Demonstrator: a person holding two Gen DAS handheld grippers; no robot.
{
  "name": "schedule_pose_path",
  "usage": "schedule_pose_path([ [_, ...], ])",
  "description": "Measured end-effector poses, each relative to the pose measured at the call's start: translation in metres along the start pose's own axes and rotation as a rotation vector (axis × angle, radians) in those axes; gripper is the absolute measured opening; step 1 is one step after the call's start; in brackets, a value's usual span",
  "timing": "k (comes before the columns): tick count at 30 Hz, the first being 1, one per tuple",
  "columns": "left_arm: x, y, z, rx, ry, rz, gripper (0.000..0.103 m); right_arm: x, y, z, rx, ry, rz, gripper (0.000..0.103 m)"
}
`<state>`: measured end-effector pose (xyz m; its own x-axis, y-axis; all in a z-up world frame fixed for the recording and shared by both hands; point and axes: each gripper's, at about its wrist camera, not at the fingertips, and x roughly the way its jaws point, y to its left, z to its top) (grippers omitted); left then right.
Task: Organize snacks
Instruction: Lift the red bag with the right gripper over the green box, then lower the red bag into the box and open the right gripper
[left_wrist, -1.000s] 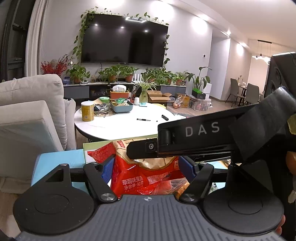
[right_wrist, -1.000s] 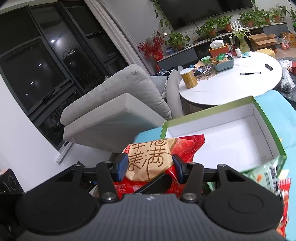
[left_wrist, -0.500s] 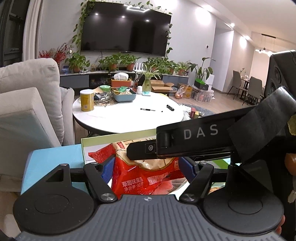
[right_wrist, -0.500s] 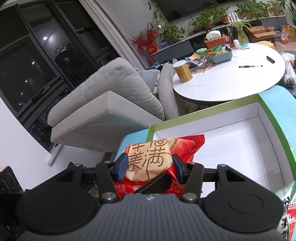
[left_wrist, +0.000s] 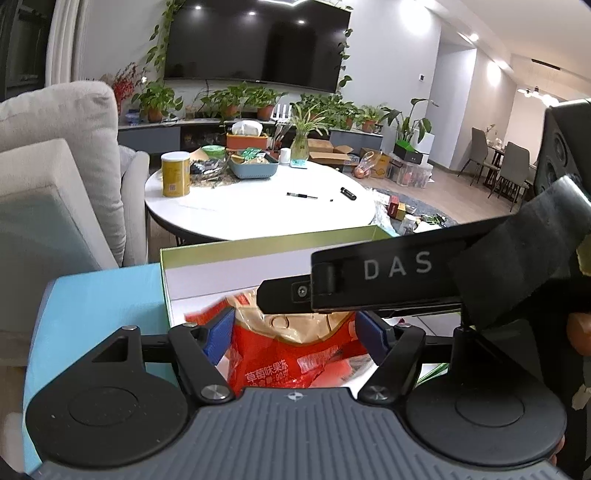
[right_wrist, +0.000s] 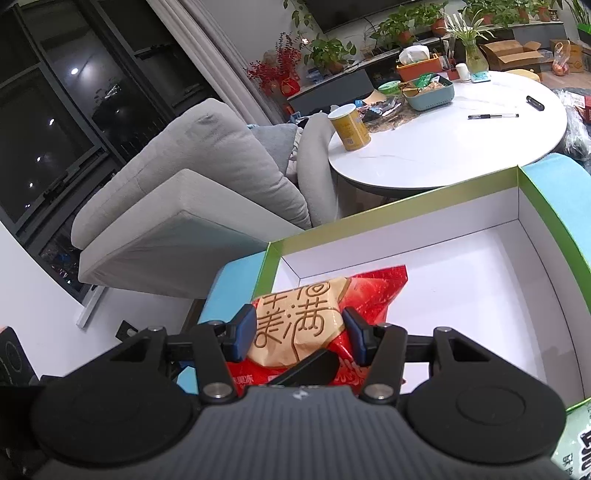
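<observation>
A red snack bag (left_wrist: 295, 365) with a tan label sits between the blue pads of my left gripper (left_wrist: 295, 332), which is shut on it. The right wrist view shows a red bag (right_wrist: 373, 291) with the same tan label pinched by my right gripper (right_wrist: 300, 332); it looks like the same bag. The bag hangs over the near left corner of a white box with a green rim (right_wrist: 406, 201), low above its floor. A black bar marked DAS (left_wrist: 388, 273), part of the right-hand tool, crosses in front of the bag's top in the left wrist view.
The box (left_wrist: 266, 240) rests on a light blue surface (left_wrist: 103, 295). A green snack pack (right_wrist: 572, 443) lies at the box's near right corner. Beyond stand a round white table (left_wrist: 258, 206) with a yellow can (left_wrist: 176, 174) and a grey sofa (right_wrist: 207, 177) to the left.
Both grippers have moved forward and down with the red bag, from above the box's near edge to low inside it. Neither grip has changed.
</observation>
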<state>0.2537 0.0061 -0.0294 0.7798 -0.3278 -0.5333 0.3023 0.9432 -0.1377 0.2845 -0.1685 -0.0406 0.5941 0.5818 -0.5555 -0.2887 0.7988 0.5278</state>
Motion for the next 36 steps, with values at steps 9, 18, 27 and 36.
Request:
schedule_pose_path([
  [9,-0.015,-0.006,0.003,0.041,-0.051,0.067,0.081,-0.016,0.018,0.0,-0.085,-0.086,-0.032,0.053],
  [18,-0.053,-0.017,0.007,0.06,-0.105,0.078,0.082,-0.042,0.045,-0.008,-0.142,-0.114,-0.028,0.054],
  [27,-0.101,-0.031,0.001,0.079,-0.156,0.102,0.087,-0.092,0.075,-0.023,-0.222,-0.225,-0.072,0.054],
  [36,-0.138,-0.039,-0.012,0.052,-0.185,0.109,0.088,-0.132,0.096,-0.046,-0.269,-0.3,-0.071,0.054],
])
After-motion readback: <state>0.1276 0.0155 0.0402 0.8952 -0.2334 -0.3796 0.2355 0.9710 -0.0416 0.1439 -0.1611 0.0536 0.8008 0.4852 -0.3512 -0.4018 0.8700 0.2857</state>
